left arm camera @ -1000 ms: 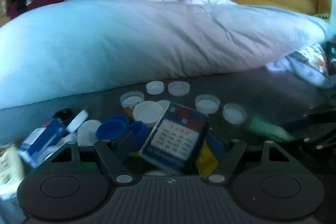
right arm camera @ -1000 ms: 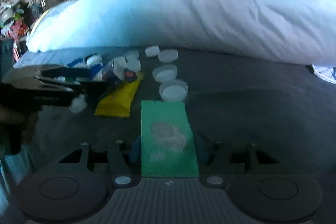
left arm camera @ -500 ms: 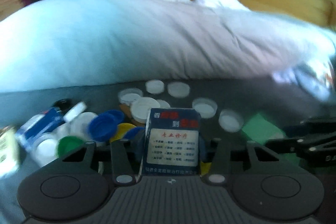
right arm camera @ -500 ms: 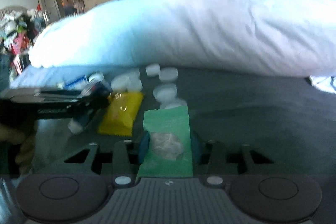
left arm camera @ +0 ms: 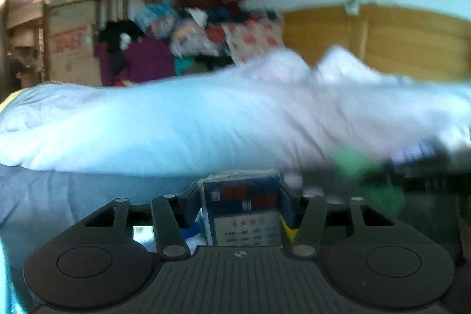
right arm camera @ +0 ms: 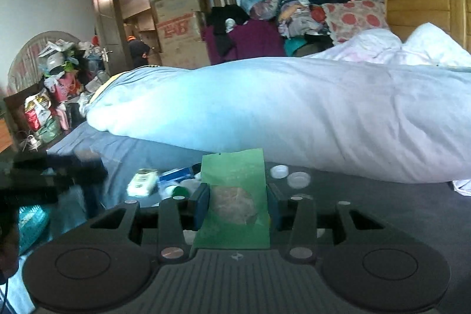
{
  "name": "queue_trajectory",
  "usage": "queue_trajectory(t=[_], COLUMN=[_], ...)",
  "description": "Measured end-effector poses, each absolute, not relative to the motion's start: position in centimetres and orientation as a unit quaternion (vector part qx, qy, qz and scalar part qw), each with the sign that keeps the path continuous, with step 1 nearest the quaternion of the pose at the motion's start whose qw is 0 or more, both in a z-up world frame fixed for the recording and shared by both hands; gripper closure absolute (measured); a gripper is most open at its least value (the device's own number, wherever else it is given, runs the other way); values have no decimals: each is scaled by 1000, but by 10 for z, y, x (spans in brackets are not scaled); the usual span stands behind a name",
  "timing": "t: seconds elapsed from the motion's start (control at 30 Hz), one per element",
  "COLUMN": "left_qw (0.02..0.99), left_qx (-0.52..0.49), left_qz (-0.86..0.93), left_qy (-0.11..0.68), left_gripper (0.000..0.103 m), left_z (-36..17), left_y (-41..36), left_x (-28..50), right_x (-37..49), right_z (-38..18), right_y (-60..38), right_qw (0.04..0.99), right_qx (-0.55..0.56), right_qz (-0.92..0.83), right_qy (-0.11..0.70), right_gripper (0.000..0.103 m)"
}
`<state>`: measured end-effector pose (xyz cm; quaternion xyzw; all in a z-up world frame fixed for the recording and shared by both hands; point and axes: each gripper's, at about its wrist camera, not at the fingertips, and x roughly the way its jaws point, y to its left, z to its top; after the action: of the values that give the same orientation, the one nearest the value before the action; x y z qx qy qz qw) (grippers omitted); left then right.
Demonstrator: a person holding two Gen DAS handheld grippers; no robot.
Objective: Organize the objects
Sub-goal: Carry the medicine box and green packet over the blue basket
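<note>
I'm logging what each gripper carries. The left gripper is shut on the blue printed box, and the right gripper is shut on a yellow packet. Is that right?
Not quite. The right wrist view shows the right gripper shut on a green packet, not a yellow one. The rest holds: in the left wrist view the left gripper is shut on the blue printed box.

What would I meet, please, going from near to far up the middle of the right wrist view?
Green packet clamped in the right gripper → white bottle caps → rolled white duvet → piled clothes.
</note>
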<state>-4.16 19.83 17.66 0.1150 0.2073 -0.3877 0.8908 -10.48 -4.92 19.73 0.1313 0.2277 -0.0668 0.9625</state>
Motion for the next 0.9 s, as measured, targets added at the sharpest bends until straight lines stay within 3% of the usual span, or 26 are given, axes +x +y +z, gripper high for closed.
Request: queue_trajectory(t=[0.27,0.53,0.57,0.6,0.67,0.77,0.9], left_qw=[878,879,876,869,848,842,866], left_qx=[119,108,112,120,149,197,187], left_qz=[-359,-370,-376,-387,-414,-418,-378], left_qy=[294,282,281,284,296,278,269], left_gripper=[49,47,43,25,0,1,2], left_z=[106,91,88,84,71,61,60], left_y=[235,223,213,202,180,155,155], left_x=[-56,-55,-56,-55,-56,-66,-65], right_x=[-123,-115,-113,-115,-115,-117,-118], right_z=[176,155,152,150,146,142,138], right_y=[-39,-55,-60,-62,-65,-74,-83], right_qw=[955,953,953,952,951,949,947], right_qx=[141,148,150,151,156,164,175], right_qz=[-61,-62,-63,-65,-70,-77,-79], right_qy=[255,256,256,256,258,258,258], right_gripper=[59,59,59,59,59,58,58])
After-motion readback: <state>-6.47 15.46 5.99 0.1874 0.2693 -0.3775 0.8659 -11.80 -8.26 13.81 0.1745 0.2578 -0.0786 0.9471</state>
